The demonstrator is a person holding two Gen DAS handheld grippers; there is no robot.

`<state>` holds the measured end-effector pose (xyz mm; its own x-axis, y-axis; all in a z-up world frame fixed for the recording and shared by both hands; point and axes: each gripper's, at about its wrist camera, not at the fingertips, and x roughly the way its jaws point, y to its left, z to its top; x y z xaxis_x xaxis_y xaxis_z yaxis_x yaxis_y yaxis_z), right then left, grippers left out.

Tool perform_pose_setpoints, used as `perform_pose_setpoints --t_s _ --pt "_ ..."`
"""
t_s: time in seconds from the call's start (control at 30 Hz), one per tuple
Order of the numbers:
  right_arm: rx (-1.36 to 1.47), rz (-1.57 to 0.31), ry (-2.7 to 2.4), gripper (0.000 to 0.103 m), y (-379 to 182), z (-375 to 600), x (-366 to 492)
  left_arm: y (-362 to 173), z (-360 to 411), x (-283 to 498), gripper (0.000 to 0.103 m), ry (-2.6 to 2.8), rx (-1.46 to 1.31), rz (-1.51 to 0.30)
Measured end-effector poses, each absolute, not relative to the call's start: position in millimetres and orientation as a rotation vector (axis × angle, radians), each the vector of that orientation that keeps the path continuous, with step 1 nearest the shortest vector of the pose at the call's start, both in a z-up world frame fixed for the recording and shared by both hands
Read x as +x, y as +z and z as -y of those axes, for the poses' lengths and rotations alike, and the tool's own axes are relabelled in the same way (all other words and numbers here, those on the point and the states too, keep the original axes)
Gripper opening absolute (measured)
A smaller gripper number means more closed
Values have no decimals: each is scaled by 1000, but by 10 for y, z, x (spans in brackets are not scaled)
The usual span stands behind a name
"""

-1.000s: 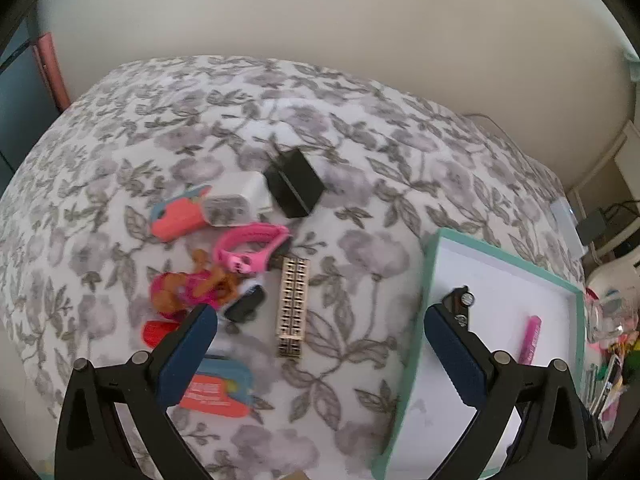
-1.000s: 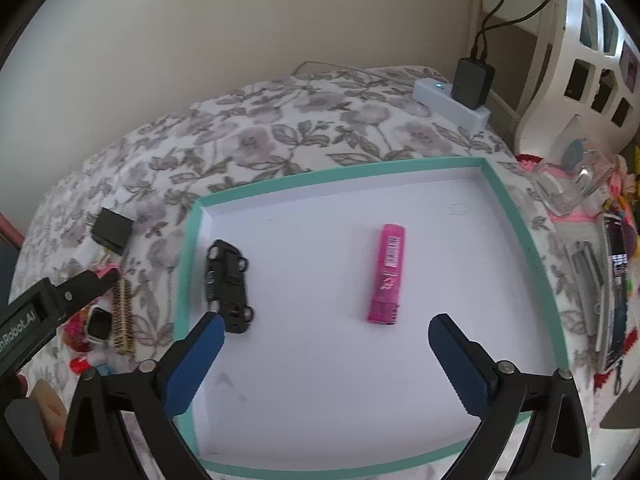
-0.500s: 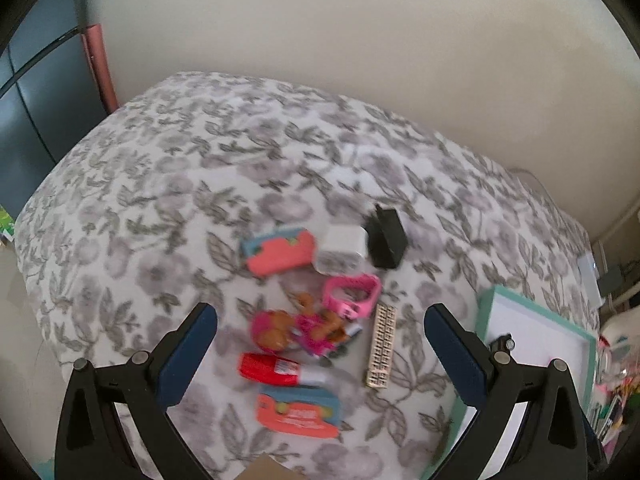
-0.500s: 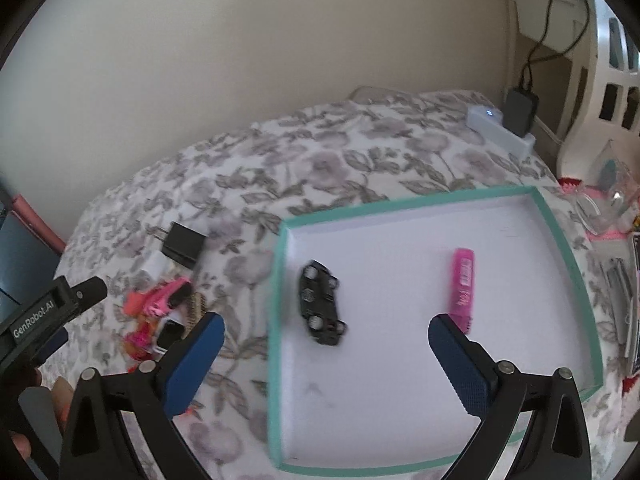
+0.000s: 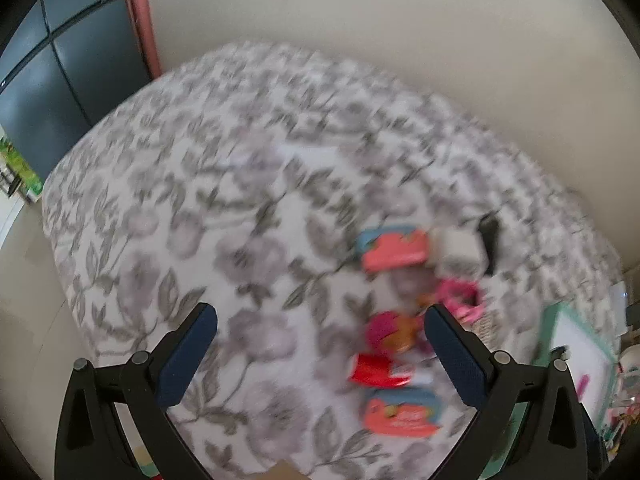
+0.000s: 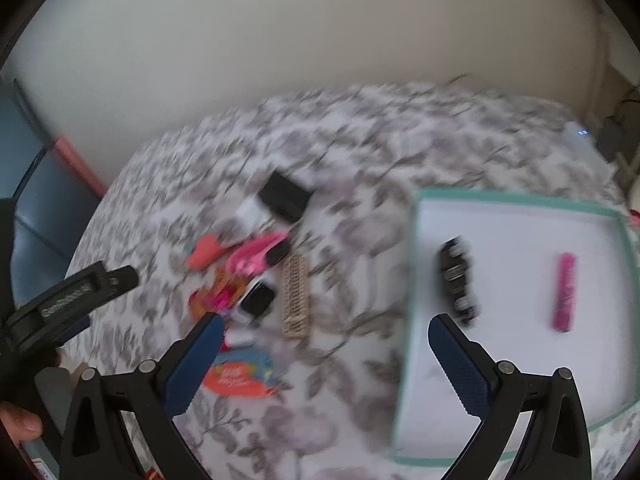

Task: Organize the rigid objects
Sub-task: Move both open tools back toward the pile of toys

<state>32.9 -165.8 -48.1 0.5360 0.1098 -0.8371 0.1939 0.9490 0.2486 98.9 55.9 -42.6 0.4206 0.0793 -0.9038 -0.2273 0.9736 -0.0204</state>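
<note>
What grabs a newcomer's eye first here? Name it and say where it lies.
The bright jumble of pink, red and orange toys heaped on the floral bedspread, left of the tray, stands out first. Next comes the teal-rimmed white tray on the right, holding only a black toy car near its left edge and a pink marker further right. Both views are motion-blurred.

- Left gripper [image 5: 321, 354]: 2 blue-padded fingers spread wide apart, nothing between them, held above the surface.
- Right gripper [image 6: 322, 360]: 2 blue-padded fingers likewise spread wide, holding nothing, raised.
- Person's hand [image 6: 18, 424]: fingertip visible at the left edge, right wrist view.
</note>
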Motion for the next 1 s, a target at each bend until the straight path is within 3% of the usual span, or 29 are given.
perform_pose_setpoints --t_s 0.37,1.0 --pt "287 -1204 49 103 -1021 1102 509 -1106 -763 1013 103 242 -132 -1365" --pt "92 -1288 57 103 -1413 520 713 -1247 -1447 900 103 369 -284 -1381"
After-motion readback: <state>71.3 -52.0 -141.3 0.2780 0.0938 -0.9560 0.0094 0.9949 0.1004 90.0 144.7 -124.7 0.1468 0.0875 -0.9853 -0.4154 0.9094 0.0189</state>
